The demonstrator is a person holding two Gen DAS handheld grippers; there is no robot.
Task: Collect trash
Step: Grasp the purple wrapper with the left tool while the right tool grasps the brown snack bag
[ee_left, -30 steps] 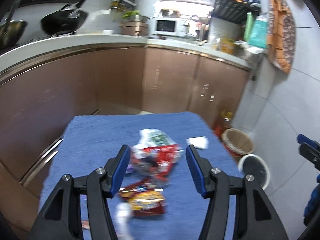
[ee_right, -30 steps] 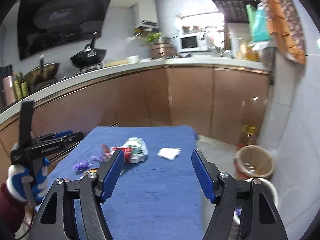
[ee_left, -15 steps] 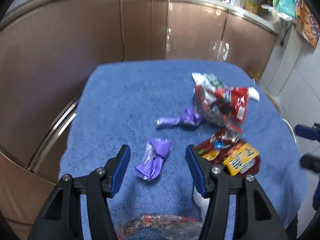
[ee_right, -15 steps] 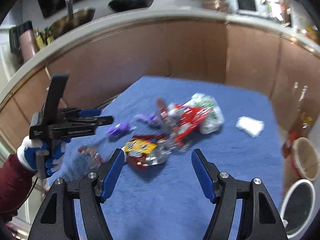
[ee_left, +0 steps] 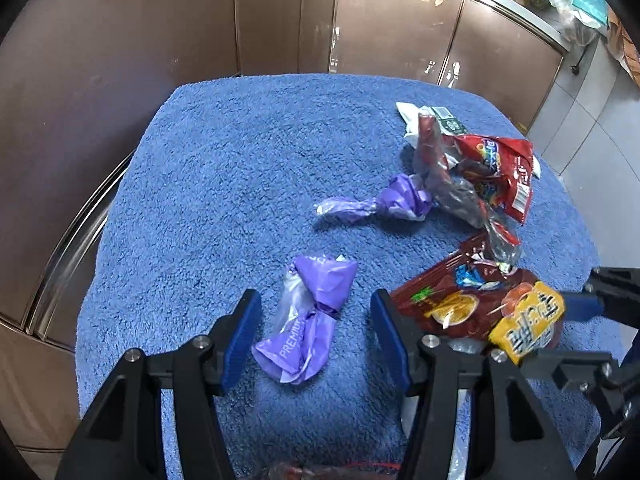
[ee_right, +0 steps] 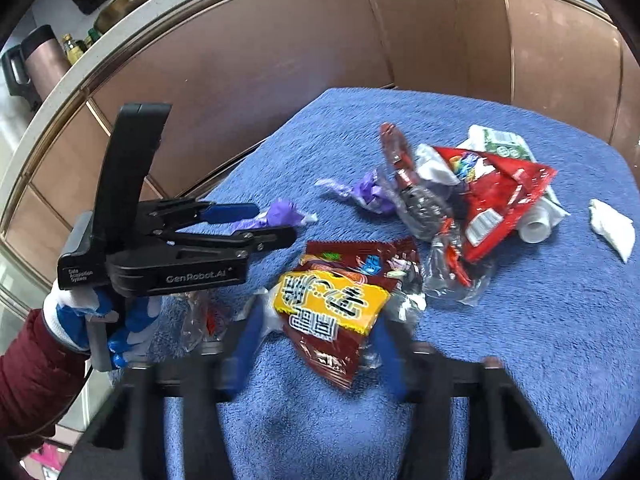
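Blue towel (ee_left: 224, 168) is seen covering the tabletop. Near its front edge, a purple wrapper (ee_left: 308, 316) lies between the left gripper's (ee_left: 314, 338) jaws, closing, untouched. The right gripper's (ee_right: 316, 344) blurred jaws are closing around a brown-yellow packet (ee_right: 336, 304); contact cannot be told. Farther right lies a red bag (ee_right: 496, 200); tissue (ee_right: 612, 228) sits by the right edge.

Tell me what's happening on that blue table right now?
A person holds a claw in each hand over wrappers scattered on the blue towel. The left claw straddles a purple wrapper, its jaws closing but not yet pressing it. The right claw is closing around the dark red and yellow snack packet; blur hides whether it grips. A second purple wrapper, a red bag and a white tissue lie untouched.
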